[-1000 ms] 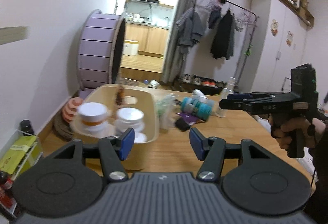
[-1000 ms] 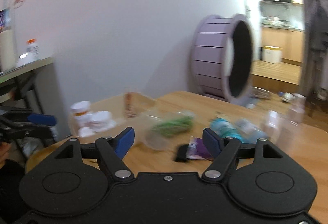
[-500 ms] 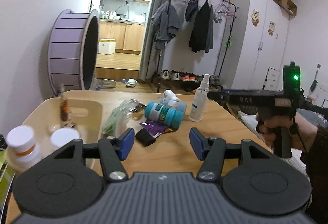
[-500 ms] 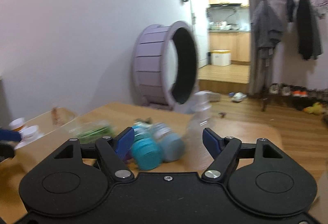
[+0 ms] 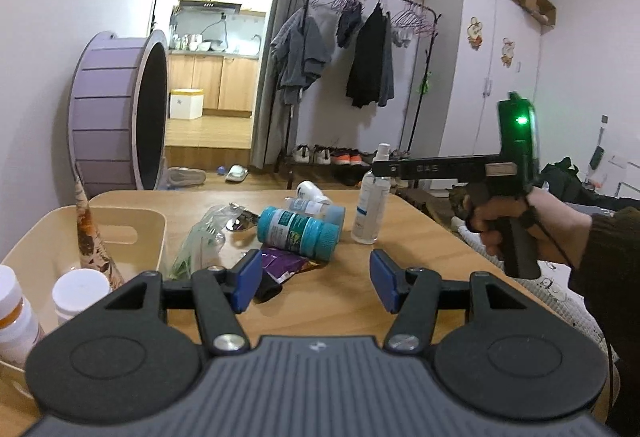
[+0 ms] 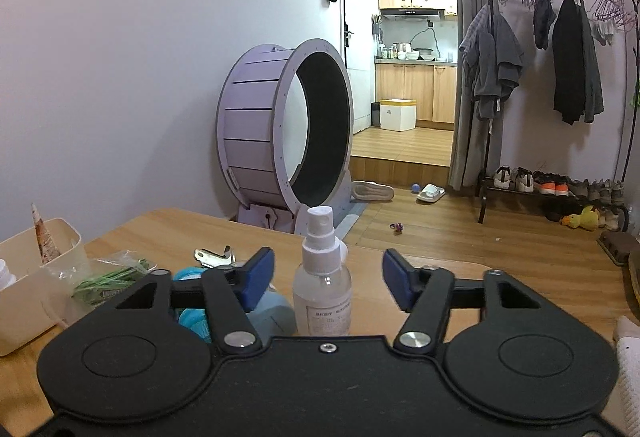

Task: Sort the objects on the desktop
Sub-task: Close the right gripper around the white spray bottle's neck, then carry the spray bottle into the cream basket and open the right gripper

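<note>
A clear spray bottle (image 6: 322, 279) stands upright on the wooden table, between the open jaws of my right gripper (image 6: 328, 279); it also shows in the left wrist view (image 5: 372, 203). My left gripper (image 5: 314, 281) is open and empty over the table's near part. Ahead of it lie a teal bottle (image 5: 298, 229), a purple sachet (image 5: 286, 265), a bag of green stalks (image 5: 200, 241) and a small white bottle (image 5: 310, 193). A beige bin (image 5: 52, 237) at left holds white jars (image 5: 78, 289) and a paper cone (image 5: 90, 237).
The right gripper's body (image 5: 460, 169) reaches in from the right, above the table's right edge. A purple cat wheel (image 6: 280, 129) stands beyond the table's far edge. A clothes rack (image 6: 560, 77) and shoes stand by the far wall.
Both views swung right, from the bin toward the table's middle and right. My right gripper came up to the spray bottle, which now stands between its jaws.
</note>
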`<state>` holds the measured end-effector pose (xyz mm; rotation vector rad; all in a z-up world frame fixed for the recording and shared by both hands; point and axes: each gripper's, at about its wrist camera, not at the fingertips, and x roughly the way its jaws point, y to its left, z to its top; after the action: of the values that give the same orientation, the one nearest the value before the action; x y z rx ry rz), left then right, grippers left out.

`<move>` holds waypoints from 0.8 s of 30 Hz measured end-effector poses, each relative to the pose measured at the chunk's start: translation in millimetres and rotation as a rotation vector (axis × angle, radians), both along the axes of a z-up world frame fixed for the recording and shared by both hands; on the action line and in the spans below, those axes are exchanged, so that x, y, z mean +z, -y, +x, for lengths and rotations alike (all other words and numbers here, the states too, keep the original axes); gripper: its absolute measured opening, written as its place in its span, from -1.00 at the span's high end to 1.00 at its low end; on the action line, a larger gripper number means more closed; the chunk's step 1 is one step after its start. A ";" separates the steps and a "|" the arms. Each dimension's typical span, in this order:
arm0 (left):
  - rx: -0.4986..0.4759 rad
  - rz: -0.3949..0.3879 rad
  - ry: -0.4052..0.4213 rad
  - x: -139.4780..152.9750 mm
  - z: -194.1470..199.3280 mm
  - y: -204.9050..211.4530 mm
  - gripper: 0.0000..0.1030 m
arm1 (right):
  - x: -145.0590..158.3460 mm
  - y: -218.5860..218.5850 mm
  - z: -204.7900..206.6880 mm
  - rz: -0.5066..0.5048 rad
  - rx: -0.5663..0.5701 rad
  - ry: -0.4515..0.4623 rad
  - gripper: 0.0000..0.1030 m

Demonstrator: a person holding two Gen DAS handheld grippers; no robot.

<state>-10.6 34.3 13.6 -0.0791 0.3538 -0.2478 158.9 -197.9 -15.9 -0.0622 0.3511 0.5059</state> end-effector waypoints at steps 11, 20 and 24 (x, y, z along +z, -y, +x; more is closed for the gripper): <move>-0.015 0.004 0.023 -1.7 -7.1 -0.4 -0.13 | 5.9 8.6 -0.1 0.086 0.003 -0.011 0.58; 0.029 0.001 0.069 10.4 -34.2 -17.8 -0.13 | 53.1 -21.6 -45.8 0.149 0.164 0.067 0.58; 0.072 -0.023 0.070 15.4 -43.4 -33.1 -0.13 | 71.7 -60.5 -62.7 0.183 0.291 0.067 0.58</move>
<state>-54.0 67.4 29.0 -0.1055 0.2777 -0.1834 96.2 -137.4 55.9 0.0476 0.2296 0.8196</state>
